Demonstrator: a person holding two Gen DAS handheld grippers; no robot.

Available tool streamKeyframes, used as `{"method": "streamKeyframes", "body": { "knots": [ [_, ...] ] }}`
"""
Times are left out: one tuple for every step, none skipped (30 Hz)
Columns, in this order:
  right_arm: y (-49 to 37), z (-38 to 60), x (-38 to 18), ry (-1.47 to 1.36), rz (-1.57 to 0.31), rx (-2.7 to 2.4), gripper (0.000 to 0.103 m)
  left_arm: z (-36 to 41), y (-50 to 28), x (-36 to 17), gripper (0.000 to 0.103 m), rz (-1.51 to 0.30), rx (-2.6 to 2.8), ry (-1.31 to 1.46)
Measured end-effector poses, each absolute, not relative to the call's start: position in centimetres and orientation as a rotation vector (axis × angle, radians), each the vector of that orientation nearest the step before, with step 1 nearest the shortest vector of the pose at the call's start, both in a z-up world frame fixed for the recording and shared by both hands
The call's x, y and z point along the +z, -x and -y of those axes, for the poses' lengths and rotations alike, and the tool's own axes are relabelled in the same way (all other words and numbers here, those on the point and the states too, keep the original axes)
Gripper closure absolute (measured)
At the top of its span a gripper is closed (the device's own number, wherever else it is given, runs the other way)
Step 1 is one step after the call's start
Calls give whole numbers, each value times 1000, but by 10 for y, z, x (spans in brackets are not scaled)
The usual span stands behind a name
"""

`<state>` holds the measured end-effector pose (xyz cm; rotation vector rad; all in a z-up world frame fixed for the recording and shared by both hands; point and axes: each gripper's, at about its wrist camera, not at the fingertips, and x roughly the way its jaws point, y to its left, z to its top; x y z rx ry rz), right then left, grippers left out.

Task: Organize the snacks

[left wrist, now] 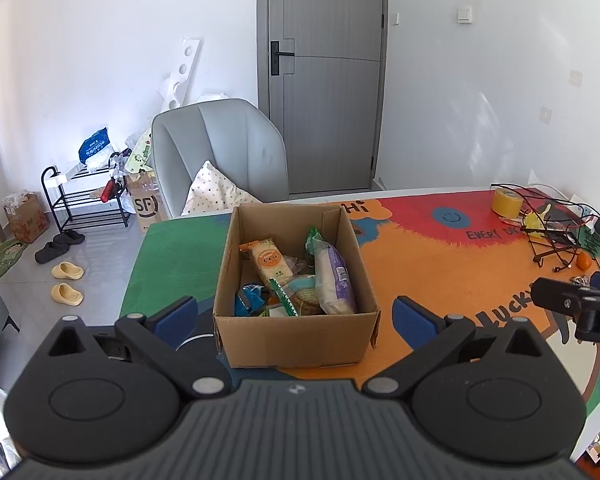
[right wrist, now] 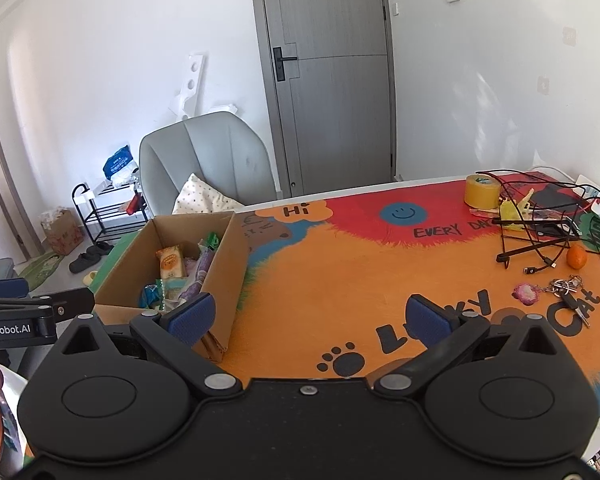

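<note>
An open cardboard box [left wrist: 296,332] stands on the colourful table mat and holds several snack packets, among them an orange cracker pack [left wrist: 270,262] and a white-and-purple pack [left wrist: 334,280]. My left gripper [left wrist: 296,316] is open and empty, its blue pads either side of the box's near wall. My right gripper [right wrist: 310,316] is open and empty above the orange mat, to the right of the box [right wrist: 224,264]. The snacks [right wrist: 170,266] also show in the right wrist view.
At the table's far right lie a yellow tape roll [right wrist: 482,190], a tangle of black cables and a wire stand [right wrist: 536,236], a tangerine [right wrist: 577,258] and keys [right wrist: 564,290]. A grey chair [left wrist: 220,152] with a cushion stands behind the table. A shoe rack [left wrist: 86,200] stands by the wall.
</note>
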<state>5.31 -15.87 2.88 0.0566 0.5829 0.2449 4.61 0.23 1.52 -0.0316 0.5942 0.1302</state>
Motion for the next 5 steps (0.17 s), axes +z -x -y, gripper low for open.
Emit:
{"method": "streamKeyframes", "body": {
  "knots": [
    [-53,158,28,-53,-585,244,0,-2,-46,15,0,-595,130,31],
    [-54,158,28,-51,-586,244,0,-2,-46,15,0,-596,129,31],
    [-54,157,27,-50,-588,245,0,-3,-47,15,0,-598,129,32],
    [-53,157,27,-49,-589,246,0,-3,-47,15,0,-600,127,33],
    [-53,156,27,-48,-590,247,0,-4,-47,14,0,-602,126,33]
  ]
}}
